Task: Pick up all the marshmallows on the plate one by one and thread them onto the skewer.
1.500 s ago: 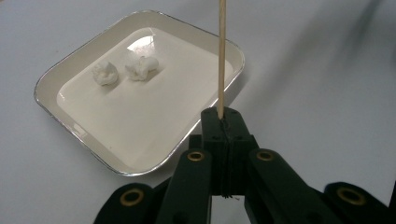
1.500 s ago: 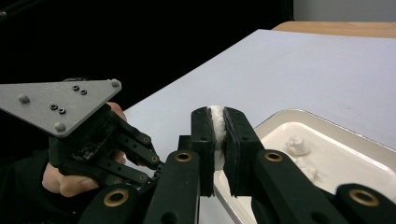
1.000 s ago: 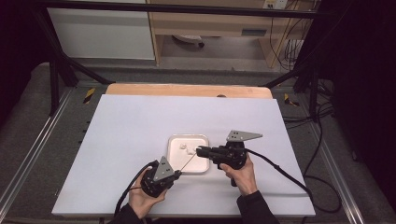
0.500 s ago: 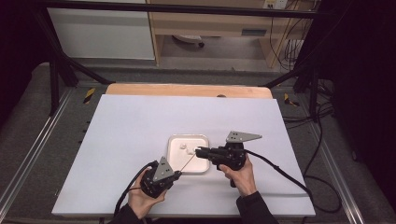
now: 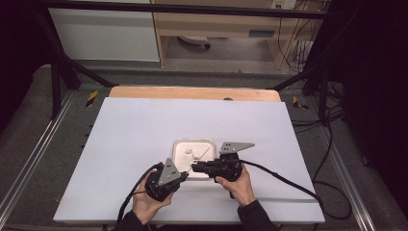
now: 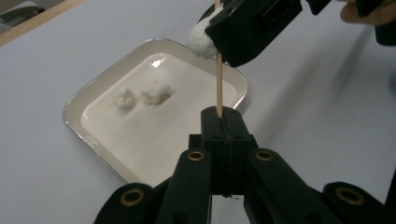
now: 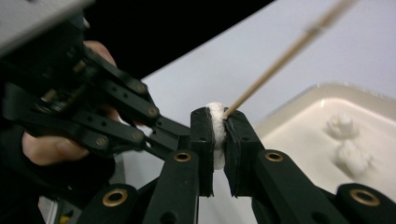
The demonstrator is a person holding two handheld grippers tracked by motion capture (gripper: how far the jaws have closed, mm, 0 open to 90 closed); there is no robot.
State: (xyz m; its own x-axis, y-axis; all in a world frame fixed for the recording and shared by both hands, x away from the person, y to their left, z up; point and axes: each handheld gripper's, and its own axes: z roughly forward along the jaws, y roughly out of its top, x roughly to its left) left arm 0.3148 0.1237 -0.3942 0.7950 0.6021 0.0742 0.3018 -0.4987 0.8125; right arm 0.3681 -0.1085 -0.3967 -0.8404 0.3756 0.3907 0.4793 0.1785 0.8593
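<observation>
Bench (image 5: 144, 134) with white top, wooden edge along its far side, seen from above; person's forearms enter from the near edge, one gripper in each hand. Tray (image 5: 180, 147): shallow, cream-white, rounded corners, lying flat near the middle of the bench, just beyond both grippers. Contents of tray: two cotton balls (image 6: 140, 94), small, white, lying side by side, touching or nearly so, toward one end of the tray floor. Wooden stick (image 6: 219, 79): thin, pale, straight; its lower end is clamped in the left gripper (image 6: 223, 116), whose jaws are clenched tight on it; the stick rises from those jaws and runs up into the right gripper (image 7: 219, 128). Third cotton ball (image 7: 215, 130): white, squeezed between the jaws of the right gripper, which is clenched on it; the stick's tip meets this ball at the top of the jaws, and how far it goes in cannot be told. Position of held items: stick and third cotton ball are lifted off the bench, above the near edge of the tray, between the two hands. Left gripper sits at the near left of the tray, right gripper at its near right, their tips close together. Black cable (image 5: 284, 175) trails from the right gripper across the bench to the right.
</observation>
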